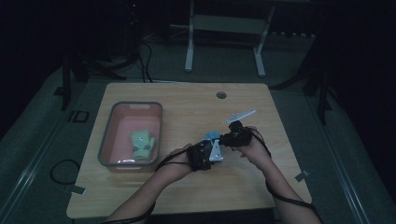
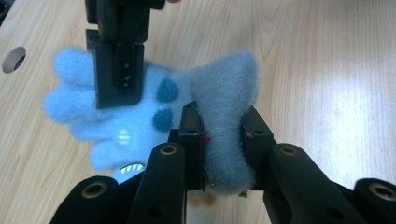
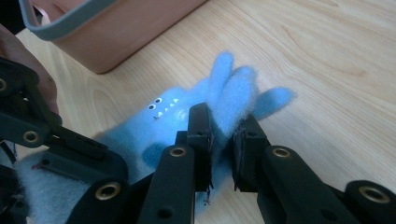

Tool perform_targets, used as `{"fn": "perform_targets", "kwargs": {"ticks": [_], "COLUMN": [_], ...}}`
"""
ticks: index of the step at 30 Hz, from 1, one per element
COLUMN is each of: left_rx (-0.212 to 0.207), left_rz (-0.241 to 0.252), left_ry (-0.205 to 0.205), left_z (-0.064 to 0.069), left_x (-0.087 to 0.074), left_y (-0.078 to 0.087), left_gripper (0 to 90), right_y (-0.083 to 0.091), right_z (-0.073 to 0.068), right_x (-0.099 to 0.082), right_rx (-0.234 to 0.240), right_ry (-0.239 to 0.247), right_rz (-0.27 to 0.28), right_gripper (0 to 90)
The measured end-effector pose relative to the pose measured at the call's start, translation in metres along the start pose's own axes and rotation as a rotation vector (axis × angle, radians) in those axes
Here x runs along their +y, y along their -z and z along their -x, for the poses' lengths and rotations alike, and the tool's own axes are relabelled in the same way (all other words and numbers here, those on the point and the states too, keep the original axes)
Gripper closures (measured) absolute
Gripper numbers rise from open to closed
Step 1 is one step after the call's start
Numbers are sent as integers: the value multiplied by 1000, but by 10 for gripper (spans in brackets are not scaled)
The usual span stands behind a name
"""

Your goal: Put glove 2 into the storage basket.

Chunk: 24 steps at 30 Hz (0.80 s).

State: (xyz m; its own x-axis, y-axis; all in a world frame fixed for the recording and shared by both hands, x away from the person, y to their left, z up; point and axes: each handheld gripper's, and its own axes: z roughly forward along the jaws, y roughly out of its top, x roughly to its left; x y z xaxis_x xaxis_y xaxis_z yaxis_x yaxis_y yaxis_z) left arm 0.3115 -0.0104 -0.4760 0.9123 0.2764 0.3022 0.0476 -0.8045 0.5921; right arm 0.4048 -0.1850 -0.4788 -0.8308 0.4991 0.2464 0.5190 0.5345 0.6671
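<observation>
Overhead and gripper-mounted views of a two-handed grasp on a fuzzy blue glove [image 2: 126, 116]. In the left gripper view, the left gripper [image 2: 223, 135] was closed on the glove's grey-blue cuff [image 2: 224, 107], the plush bunched tightly between its two black jaws. The glove's stubby fingers [image 2: 65, 100] pointed away from that cuff, and two darker blue spots and a small toothed face marked its body. The right gripper [image 3: 223, 128] pinched the glove's finger end in the right gripper view, its jaws nearly together with the blue pile squeezed between them; the same gripper appeared from above in the left gripper view, clamped across the fingers. The glove was thus stretched between the two grippers above the light wooden table [image 1: 187, 100], whether clear of the surface or brushing it could not be told. In the high view both hands met right of the table's centre, with the left gripper [image 1: 205, 154] beside the right gripper [image 1: 233, 136]. A pink bin with a grey rim [image 1: 108, 135] stood at the table's left side, holding a green glove [image 1: 142, 143]. A round cable hole [image 1: 221, 95] lay near the far edge.
</observation>
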Motion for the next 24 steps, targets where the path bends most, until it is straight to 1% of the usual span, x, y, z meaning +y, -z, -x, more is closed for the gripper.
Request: {"fn": "perform_targets", "kwargs": {"ticks": [1, 2, 3, 4, 8, 10, 12, 15, 21, 24], "left_rx": [0, 3, 11, 6, 21, 21, 25, 31, 46, 50], "left_rz": [-1, -7, -6, -8, -18, -18, -23, -28, -39, -46], "left_ry": [4, -2, 2, 3, -4, 1, -3, -7, -10, -15], "left_z": [-1, -2, -2, -3, -5, -7, -9, -11, -17, -19], "left_x": [-1, -1, -2, -3, -4, -4, -5, -5, -7, -8], "left_y": [2, 4, 6, 8, 16, 20, 24, 29, 40, 46], "left_gripper": [757, 757, 757, 757, 757, 757, 758, 758, 757, 758], "right_y": [0, 0, -1, -1, -2, -2, -2, -1, -3, -4], "right_z": [-1, -1, -2, -3, -7, -9, -11, -14, -20, -23], "right_x": [2, 3, 5, 6, 12, 15, 18, 24, 38, 44], "right_rx": [2, 3, 5, 1, 7, 5, 6, 10, 5, 11], "right_ry": [-2, 3, 4, 6, 14, 13, 16, 17, 35, 42], "right_rz": [4, 5, 7, 8, 20, 24, 25, 32, 39, 42], "right_gripper": [799, 799, 799, 799, 799, 799, 800, 800, 799, 799]}}
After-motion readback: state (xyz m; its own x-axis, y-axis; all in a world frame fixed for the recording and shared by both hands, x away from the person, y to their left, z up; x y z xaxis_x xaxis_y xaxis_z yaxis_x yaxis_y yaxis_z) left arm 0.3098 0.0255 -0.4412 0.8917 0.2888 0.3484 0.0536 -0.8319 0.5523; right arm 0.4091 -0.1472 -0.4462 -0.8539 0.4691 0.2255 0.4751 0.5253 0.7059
